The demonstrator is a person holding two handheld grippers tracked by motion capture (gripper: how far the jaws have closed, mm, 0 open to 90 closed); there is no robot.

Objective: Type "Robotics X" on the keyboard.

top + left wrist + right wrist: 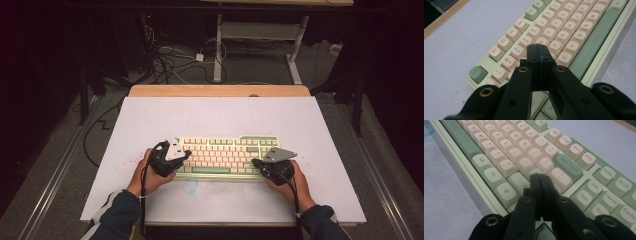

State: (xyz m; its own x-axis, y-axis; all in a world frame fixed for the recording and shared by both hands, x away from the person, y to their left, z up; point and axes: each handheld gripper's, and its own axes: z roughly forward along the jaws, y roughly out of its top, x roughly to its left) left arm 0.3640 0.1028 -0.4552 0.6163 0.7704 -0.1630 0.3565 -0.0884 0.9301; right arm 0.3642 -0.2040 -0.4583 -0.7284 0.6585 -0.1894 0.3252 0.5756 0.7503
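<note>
Under both closed claws, keyboard
</note>
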